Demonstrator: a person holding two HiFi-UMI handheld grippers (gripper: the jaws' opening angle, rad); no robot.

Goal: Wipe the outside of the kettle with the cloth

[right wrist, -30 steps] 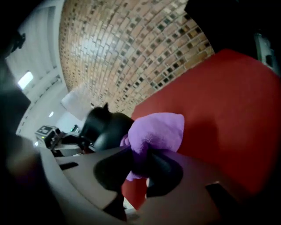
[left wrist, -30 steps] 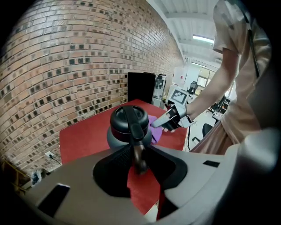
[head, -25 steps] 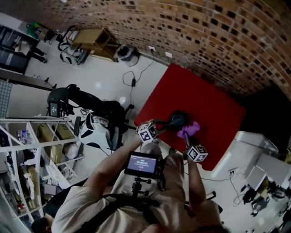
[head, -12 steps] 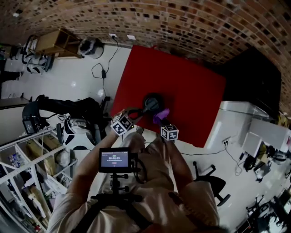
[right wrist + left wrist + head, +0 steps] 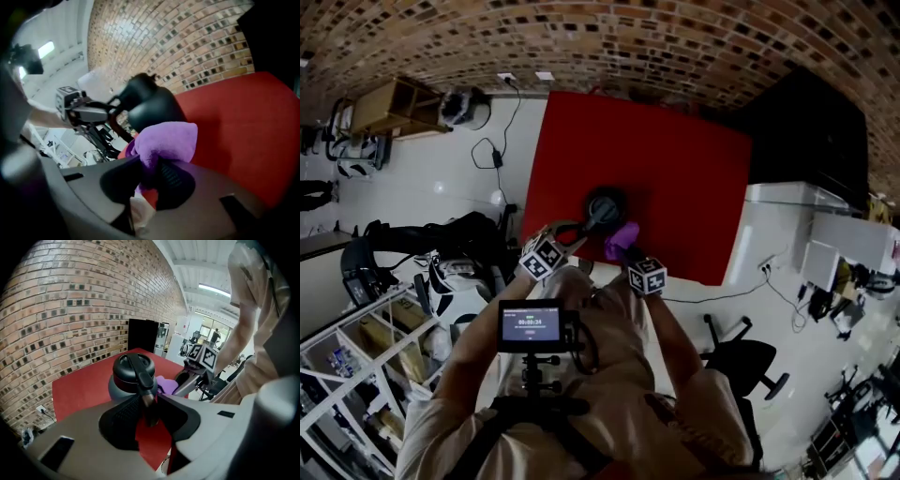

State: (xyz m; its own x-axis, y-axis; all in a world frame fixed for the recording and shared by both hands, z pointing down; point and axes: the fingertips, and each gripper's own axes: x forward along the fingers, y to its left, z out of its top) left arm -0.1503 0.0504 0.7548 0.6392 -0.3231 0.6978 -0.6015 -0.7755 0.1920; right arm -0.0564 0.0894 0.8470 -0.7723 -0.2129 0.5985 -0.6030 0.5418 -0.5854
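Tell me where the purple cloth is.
Head view: the cloth sits clamped in the right tool, just right of the kettle, near the red table's front edge.

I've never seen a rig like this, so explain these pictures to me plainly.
No robot here: a person holds a two-jaw gripper in each hand. One picture comes from a camera on the person's head, looking down; the other two from cameras riding on the grippers. On the red table stands a black kettle. The left gripper grips its handle, jaws just eased a little wider. The right gripper pinches a purple cloth close beside the kettle.
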